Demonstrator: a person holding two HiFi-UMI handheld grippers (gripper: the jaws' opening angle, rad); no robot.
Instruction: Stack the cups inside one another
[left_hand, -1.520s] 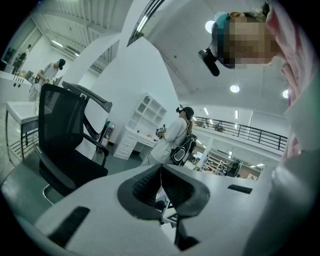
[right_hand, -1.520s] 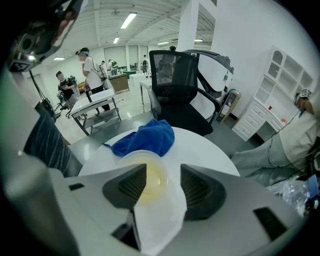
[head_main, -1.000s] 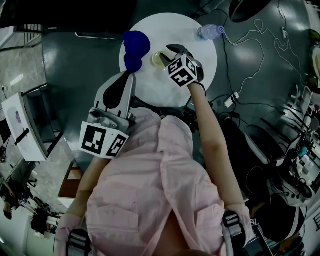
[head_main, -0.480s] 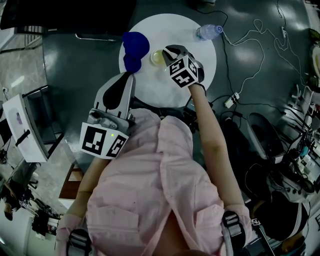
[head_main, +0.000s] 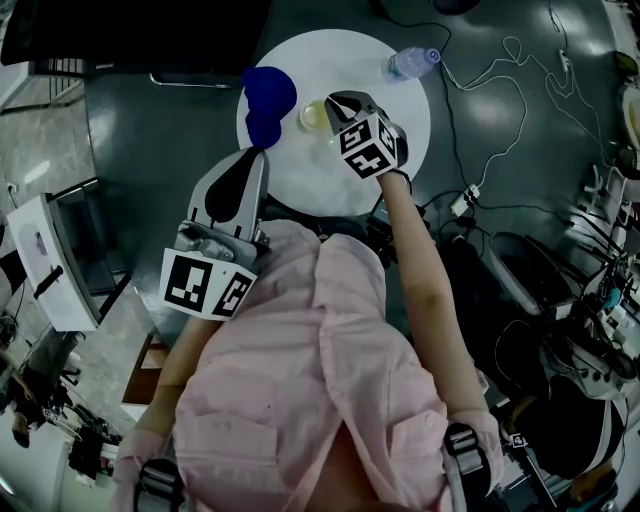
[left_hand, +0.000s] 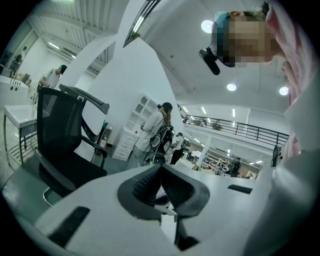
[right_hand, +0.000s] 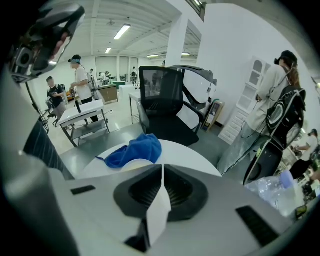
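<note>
- R gripper (head_main: 342, 100), top centre: jaws just closed at cup (head_main: 313, 115) rim, prob. pinching the wall for lift; pinch unconfirmed.
- L gripper (head_main: 257, 158), left of centre: closed, empty, idle.

**Left gripper view.** Left gripper (left_hand: 161, 171) at 6 o'clock, its 2 jaws closed together with nothing between them. Black mesh office chair (left_hand: 60, 135) at 9 o'clock. Standing person with backpack (left_hand: 154, 131) at centre, beside a white drawer unit (left_hand: 126, 142). Pink sleeve (left_hand: 294, 65) at 2 o'clock.
</note>
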